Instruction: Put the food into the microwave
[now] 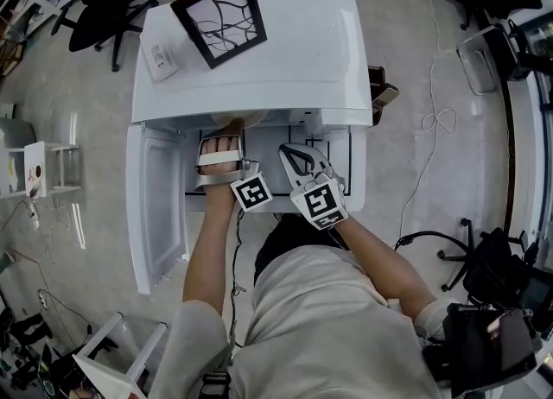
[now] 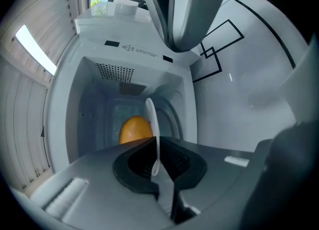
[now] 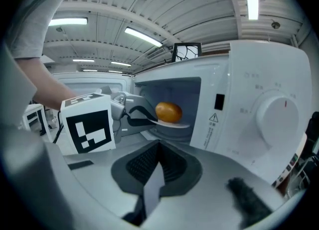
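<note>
Here, plate (image 2: 152, 122) rim tight between left gripper (image 2: 157, 160) jaws, orange food (image 2: 133, 130) just beyond; right gripper (image 3: 157, 154) jaws together

microwave (image 1: 285, 60) — smooth glossy casing | plate (image 3: 175, 123) — smooth, glazed | food (image 3: 168, 111) glossy skin

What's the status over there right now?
Left gripper shut on plate rim, orange food on it at microwave mouth. Right gripper shut, empty. Door open, nothing blocking.

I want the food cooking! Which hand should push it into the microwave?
Left. Fingers of the left gripper pinch the round white plate carrying the orange food, at the mouth of the open white microwave. The right gripper is shut, empty, behind.
</note>
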Demonstrator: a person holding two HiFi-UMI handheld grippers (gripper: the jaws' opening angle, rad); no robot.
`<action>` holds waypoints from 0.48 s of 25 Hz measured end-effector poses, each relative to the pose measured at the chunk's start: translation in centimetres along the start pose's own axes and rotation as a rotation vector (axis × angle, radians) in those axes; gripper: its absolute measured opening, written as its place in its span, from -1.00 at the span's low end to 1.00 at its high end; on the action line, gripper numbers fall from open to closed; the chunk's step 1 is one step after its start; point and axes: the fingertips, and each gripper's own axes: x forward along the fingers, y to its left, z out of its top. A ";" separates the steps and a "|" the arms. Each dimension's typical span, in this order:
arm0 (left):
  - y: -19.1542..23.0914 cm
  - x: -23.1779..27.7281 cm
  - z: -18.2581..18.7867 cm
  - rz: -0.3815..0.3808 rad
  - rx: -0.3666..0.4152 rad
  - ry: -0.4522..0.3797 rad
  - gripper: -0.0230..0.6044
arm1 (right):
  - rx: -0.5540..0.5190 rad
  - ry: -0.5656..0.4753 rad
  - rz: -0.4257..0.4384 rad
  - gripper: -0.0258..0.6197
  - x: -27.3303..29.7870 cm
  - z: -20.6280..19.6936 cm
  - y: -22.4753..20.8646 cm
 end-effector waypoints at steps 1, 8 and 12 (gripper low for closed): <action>-0.1 0.2 -0.1 -0.003 0.000 0.001 -0.85 | -0.004 0.000 0.007 -0.89 0.2 0.1 0.1; 0.0 2.1 -0.6 -0.007 0.011 0.006 -0.85 | -0.018 -0.006 0.040 -0.89 1.3 0.6 0.6; 0.1 3.1 -0.7 -0.014 0.023 0.006 -0.85 | -0.017 0.000 0.044 -0.89 1.7 0.6 0.4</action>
